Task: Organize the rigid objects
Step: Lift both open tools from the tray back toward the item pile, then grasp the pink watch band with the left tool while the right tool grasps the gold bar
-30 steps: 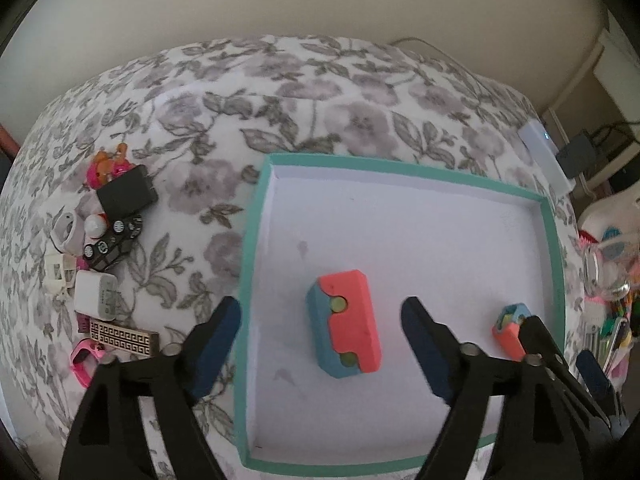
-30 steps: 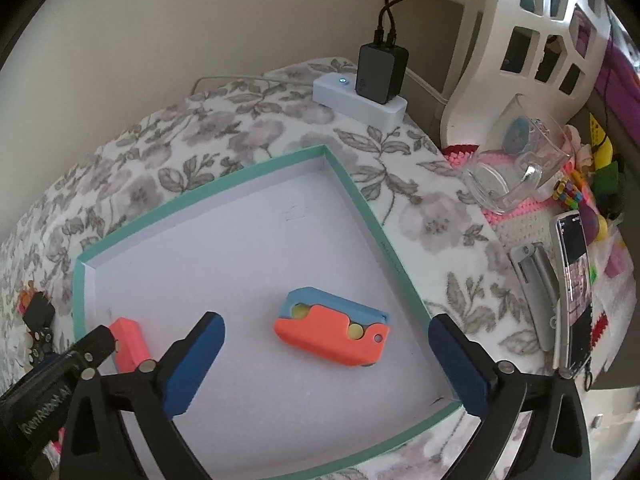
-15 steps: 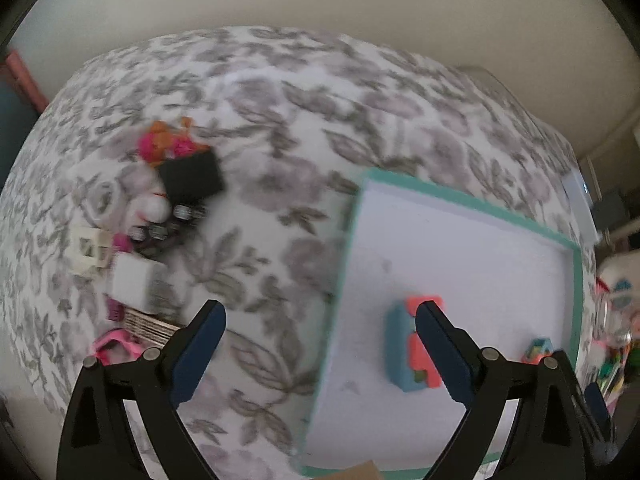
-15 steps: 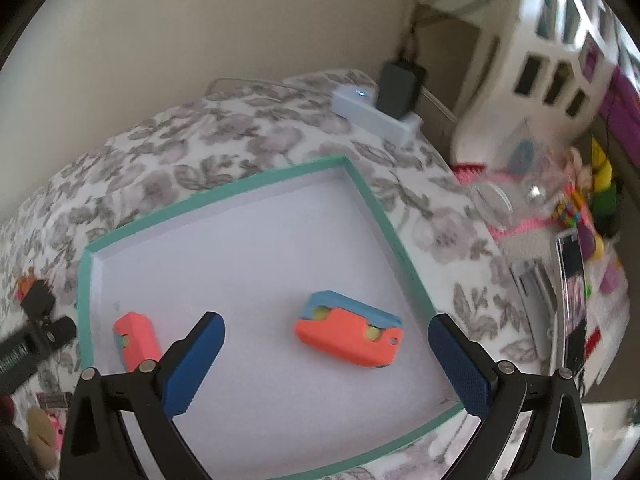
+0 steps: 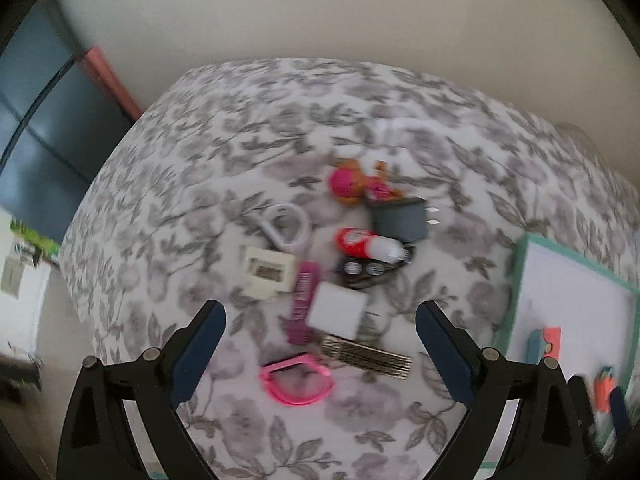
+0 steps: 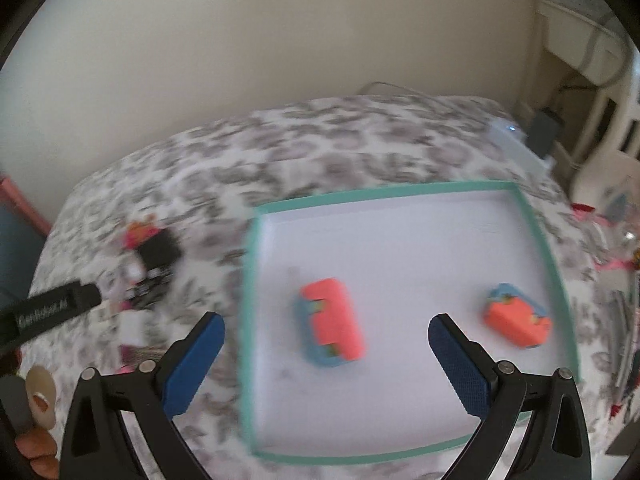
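Hovering with jaws apart and empty, the left gripper (image 5: 320, 344) faces the unsorted pile (image 5: 344, 276) on the floral tabletop (image 5: 248, 152) – two orange-blue blocks (image 6: 332, 322) lie in the teal tray (image 6: 400, 194), right gripper (image 6: 326, 354) likewise apart above – next: pick one piece.

Two coral-blue blocks (image 6: 331, 322) (image 6: 516, 320), one teal tray (image 6: 554, 260), roughly ten trinkets (image 5: 340, 276)

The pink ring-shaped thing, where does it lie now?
In the left wrist view, the pink ring-shaped thing lies on the floral cloth, low in the clutter, just left of the gold patterned bar.
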A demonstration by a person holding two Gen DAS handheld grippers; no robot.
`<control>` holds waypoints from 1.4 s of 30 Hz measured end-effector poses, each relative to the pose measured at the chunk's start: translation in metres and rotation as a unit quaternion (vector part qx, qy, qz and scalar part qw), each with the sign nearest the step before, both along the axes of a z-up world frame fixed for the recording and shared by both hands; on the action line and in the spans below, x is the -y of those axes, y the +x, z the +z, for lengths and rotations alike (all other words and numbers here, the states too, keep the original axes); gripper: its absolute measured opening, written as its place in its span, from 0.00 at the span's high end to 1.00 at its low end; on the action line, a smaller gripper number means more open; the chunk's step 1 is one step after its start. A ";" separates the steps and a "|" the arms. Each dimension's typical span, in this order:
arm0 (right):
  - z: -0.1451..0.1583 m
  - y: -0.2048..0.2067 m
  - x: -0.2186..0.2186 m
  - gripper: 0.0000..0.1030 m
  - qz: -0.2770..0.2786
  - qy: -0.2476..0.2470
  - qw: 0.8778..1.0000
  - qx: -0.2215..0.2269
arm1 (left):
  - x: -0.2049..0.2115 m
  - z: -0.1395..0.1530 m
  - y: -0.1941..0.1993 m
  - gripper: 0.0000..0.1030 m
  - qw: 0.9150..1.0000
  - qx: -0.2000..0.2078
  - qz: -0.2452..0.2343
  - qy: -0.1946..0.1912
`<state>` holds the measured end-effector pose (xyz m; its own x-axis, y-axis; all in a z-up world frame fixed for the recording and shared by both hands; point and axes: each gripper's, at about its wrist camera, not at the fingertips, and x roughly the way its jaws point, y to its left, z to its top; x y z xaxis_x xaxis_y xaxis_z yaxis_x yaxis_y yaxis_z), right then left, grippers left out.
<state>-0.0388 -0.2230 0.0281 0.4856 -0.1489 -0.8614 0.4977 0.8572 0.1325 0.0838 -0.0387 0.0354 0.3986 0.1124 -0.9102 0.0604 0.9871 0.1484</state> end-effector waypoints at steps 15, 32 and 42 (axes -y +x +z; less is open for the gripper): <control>-0.023 0.037 -0.071 0.00 0.094 0.042 0.995 -0.011 | -0.078 -0.021 0.005 0.07 0.996 -0.033 0.078 -0.029; -0.037 0.040 -0.075 0.00 0.095 0.042 0.994 -0.038 | -0.093 -0.091 -0.005 0.07 0.992 -0.114 0.052 -0.014; -0.041 0.042 -0.076 0.00 0.094 0.041 0.994 -0.043 | -0.078 -0.094 -0.009 0.07 0.993 -0.116 0.012 -0.026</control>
<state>0.0032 -0.1465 -0.0133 0.4219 0.0100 -0.9066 0.3415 0.9245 0.1692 0.0743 0.0395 -0.0582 0.1753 0.0702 -0.9820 0.0627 0.9946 0.0823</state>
